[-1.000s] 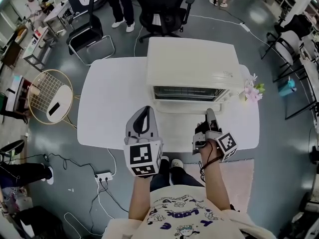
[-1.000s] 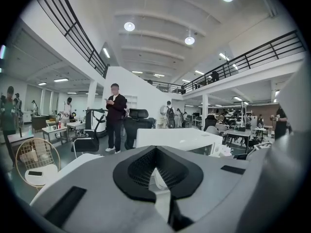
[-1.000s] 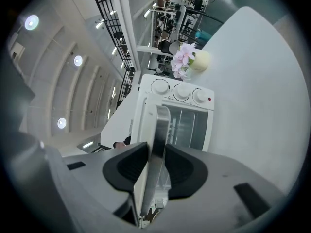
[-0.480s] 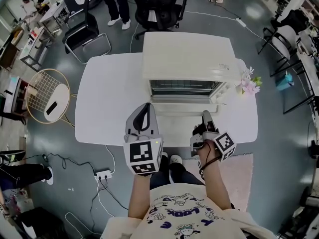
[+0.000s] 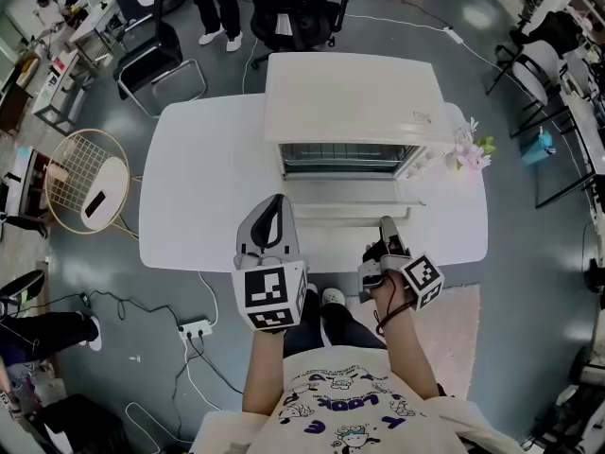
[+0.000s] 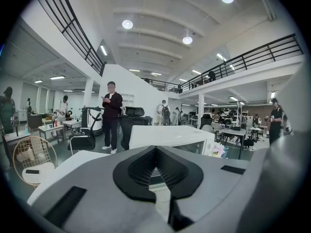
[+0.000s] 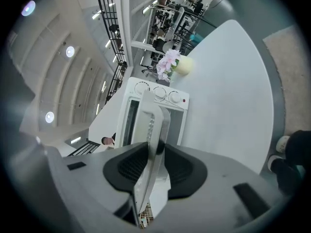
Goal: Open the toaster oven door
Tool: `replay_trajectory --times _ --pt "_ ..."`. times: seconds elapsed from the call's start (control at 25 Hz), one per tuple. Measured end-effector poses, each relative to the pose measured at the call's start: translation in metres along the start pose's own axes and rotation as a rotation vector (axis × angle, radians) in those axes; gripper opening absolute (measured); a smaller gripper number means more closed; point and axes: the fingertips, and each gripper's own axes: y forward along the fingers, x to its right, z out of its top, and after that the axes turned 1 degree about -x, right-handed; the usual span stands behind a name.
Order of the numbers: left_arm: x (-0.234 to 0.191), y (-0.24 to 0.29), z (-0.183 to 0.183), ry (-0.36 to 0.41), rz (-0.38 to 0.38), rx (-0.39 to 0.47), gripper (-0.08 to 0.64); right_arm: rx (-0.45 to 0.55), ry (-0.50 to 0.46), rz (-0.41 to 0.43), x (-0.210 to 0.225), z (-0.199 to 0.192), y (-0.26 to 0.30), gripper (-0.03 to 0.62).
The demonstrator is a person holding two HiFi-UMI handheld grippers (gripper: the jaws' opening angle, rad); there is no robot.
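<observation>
The cream toaster oven stands at the back of the white table. Its door hangs open toward me, nearly flat, and the rack inside shows. My right gripper is shut on the door's front handle. In the right gripper view the handle bar runs between the black pads of the right gripper, with the oven behind. My left gripper hovers over the table's front edge, left of the door, shut and empty. The left gripper faces the oven from a distance.
A vase of pink flowers stands by the oven's right side, near the table's right edge. A black office chair and a standing person are behind the table. A round wire stool is at the left, a power strip on the floor.
The right gripper has drawn back toward me and lower with the handle in it, and the door has swung further down. The left gripper has stayed put.
</observation>
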Motion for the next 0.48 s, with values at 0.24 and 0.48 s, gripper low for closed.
replay_trajectory --times 0.24,0.48 --pt "0.005 0.003 -0.002 0.0 -0.018 -0.009 0.005 -0.004 0.0 -0.029 0.012 -0.003 -0.007 0.097" --pt "0.009 0.009 -0.009 0.0 -0.035 -0.021 0.005 -0.008 -0.003 -0.054 0.025 -0.007 -0.011 0.092"
